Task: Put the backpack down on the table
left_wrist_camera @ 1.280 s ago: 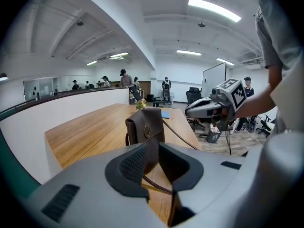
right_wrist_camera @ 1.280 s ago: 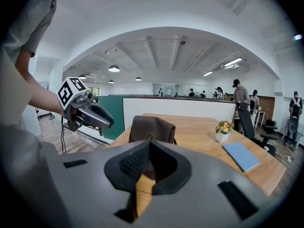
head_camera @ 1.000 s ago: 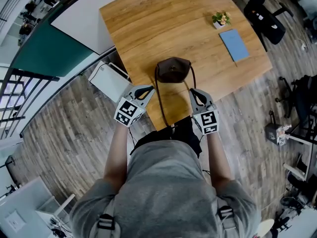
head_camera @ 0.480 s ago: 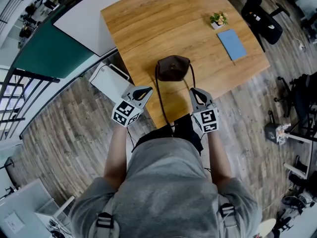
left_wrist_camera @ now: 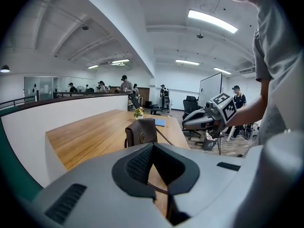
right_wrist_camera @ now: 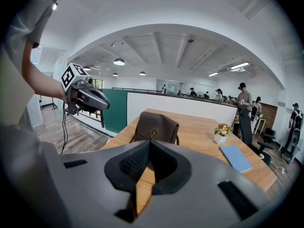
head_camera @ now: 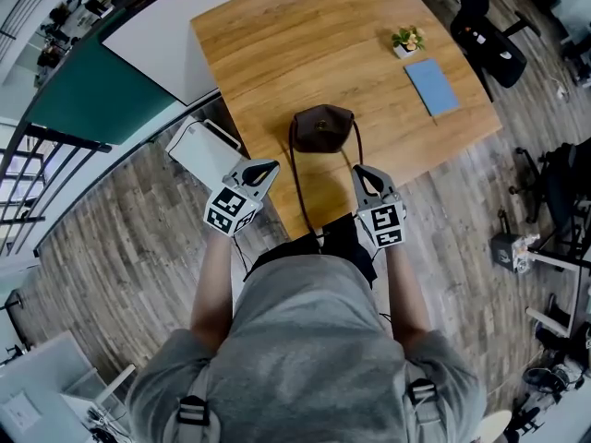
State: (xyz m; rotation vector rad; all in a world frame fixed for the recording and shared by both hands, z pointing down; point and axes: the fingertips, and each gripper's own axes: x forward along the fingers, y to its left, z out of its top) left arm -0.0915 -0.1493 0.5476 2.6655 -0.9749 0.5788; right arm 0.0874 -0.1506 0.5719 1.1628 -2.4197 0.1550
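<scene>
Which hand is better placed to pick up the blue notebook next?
Right, probably: the notebook lies nearer the right gripper, and the backpack stands between it and the left gripper.

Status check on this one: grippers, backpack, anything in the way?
Left gripper shut, empty. Right gripper shut, empty. Backpack upright on table. Plant, notebook well aside.

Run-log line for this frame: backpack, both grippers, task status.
backpack: standing on table | left gripper: shut, empty, apart from backpack | right gripper: shut, empty, apart from backpack | task: backpack set down
</scene>
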